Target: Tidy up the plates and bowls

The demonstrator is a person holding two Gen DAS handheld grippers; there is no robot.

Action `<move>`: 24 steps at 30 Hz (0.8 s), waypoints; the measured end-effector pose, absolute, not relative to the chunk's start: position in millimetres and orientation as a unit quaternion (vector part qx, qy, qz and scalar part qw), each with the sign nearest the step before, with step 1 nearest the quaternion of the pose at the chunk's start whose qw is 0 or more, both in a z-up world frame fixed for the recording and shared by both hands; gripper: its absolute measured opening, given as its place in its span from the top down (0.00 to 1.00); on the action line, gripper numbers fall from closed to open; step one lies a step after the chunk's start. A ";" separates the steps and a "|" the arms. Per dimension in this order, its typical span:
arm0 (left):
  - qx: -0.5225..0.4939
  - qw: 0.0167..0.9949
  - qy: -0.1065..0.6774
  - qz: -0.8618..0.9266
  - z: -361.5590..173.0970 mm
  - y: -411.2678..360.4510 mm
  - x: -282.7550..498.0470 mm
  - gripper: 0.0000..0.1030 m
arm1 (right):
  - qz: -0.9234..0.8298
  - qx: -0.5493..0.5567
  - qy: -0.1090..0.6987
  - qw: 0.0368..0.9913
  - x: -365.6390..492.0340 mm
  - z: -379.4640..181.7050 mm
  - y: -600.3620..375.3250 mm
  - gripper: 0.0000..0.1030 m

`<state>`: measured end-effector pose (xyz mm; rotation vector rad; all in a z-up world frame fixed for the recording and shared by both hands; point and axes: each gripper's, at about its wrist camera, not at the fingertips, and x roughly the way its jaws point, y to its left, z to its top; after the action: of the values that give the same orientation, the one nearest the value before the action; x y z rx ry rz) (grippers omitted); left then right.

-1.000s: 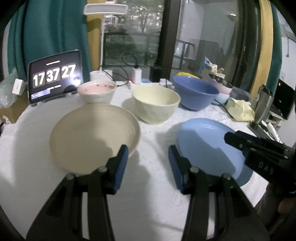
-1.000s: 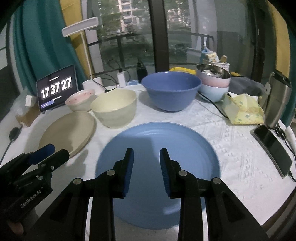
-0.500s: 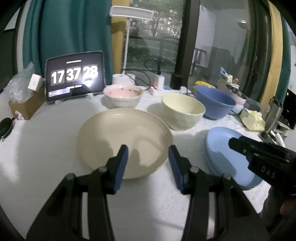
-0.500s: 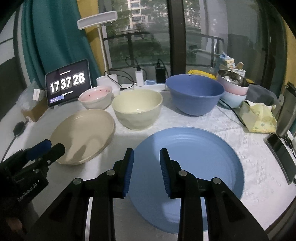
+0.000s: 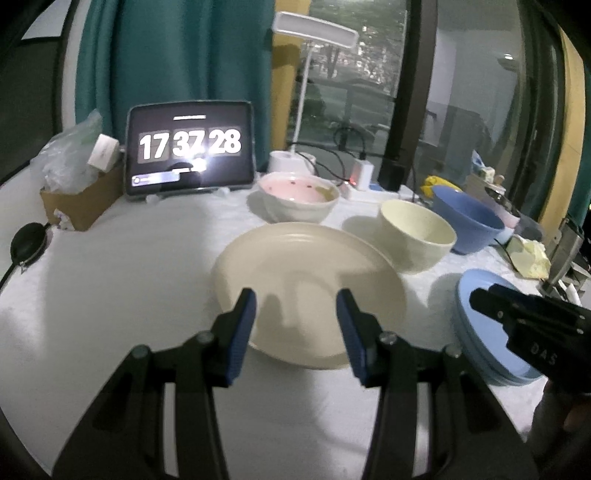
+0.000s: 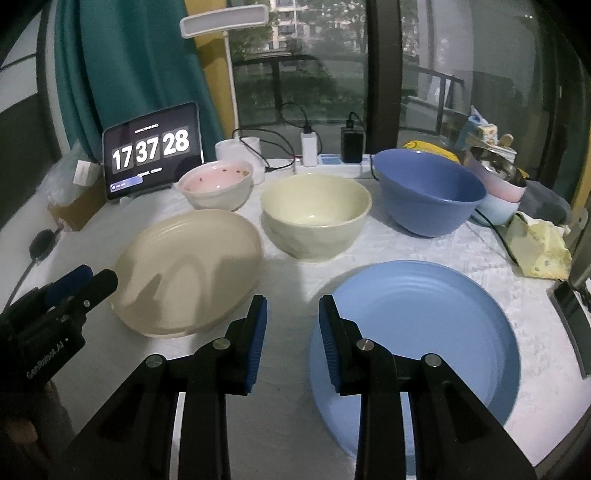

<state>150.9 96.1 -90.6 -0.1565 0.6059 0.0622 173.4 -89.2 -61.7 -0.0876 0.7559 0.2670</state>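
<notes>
The beige plate (image 5: 308, 291) lies flat on the white-covered counter (image 5: 122, 280) in the centre of the left wrist view; in the right wrist view it sits at the left middle (image 6: 188, 269). The blue plate (image 6: 424, 332) lies at the lower right of the right wrist view, apart from the beige plate, and at the right edge of the left wrist view (image 5: 480, 332). Behind the plates stands a row of bowls: a pink bowl (image 6: 216, 184) at the left, a cream bowl (image 6: 316, 214) in the middle, a blue bowl (image 6: 428, 188) to the right.

The left gripper (image 5: 295, 325) hovers over the near rim of the beige plate with its fingers (image 5: 242, 328) spread and nothing between them. The right gripper (image 6: 291, 336) hangs above the bare cloth between the two plates, its right finger over the blue plate's left rim, the fingers (image 6: 258, 332) parted and empty.

A tablet clock (image 6: 151, 149) stands at the upper left, a white desk lamp (image 6: 225, 22) above it, and a yellow cloth (image 6: 539, 247) lies at the right edge.
</notes>
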 end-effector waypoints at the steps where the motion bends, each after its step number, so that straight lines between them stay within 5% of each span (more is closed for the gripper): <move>1: -0.078 0.951 0.298 0.033 -91.2 99.2 151.3 0.55 | 0.131 -0.044 0.369 0.919 174.5 -62.4 -86.5 0.70; 24: -0.105 0.939 0.323 0.055 -114.5 153.0 186.4 0.55 | 0.150 -0.056 0.408 0.899 213.7 -86.3 -36.0 0.70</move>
<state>186.4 153.0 -114.5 -0.2154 0.6595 0.1116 213.7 -36.0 -86.3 -0.1169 0.8438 0.3097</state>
